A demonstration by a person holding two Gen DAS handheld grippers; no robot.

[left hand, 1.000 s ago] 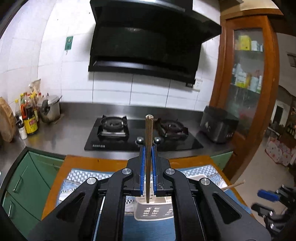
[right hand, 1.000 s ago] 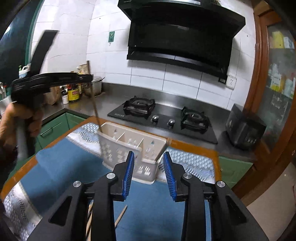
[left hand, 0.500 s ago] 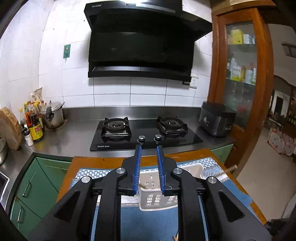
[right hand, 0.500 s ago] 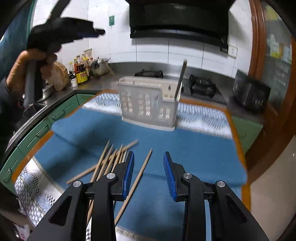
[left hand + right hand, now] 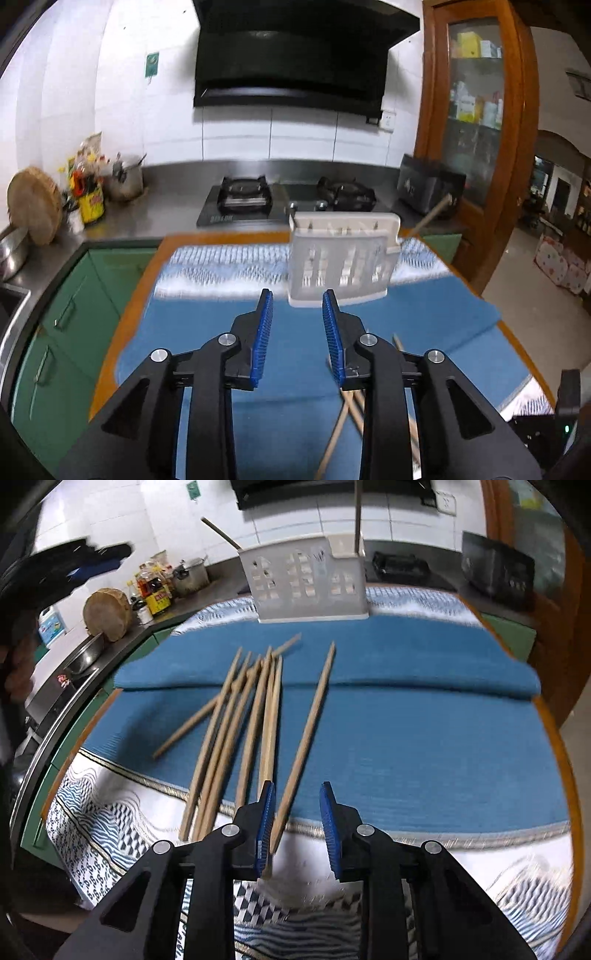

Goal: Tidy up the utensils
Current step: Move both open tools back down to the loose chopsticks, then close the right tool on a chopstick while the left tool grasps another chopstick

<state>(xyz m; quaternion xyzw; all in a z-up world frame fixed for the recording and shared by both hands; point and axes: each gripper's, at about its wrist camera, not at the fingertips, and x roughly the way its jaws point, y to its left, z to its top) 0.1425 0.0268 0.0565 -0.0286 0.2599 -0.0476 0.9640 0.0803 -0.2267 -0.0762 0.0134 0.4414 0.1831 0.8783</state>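
The chopsticks (image 5: 255,720) lie in a loose fan on the blue mat (image 5: 406,738) toward the near edge of the worktop, thick ends nearest the camera, tips pointing at the white holder (image 5: 306,587) that stands at the far edge. One chopstick (image 5: 306,738) lies a little apart on the right of the bundle, and its near end runs between the blue pads of the right claw (image 5: 297,827). That claw's jaws are closing, but the pads do not yet press the stick.

These look like light, stiff wooden sticks, smooth and round enough to roll or twist in a pinch. My judgement is that a hold close to the thick end, square across the stick, would keep it from swinging.

The holder is slotted plastic with several compartments. Two sticks already stand in it, one leaning out at the left end, one upright near the right.

The left claw (image 5: 297,332) hangs empty over the mat, its jaws opening, facing the holder.
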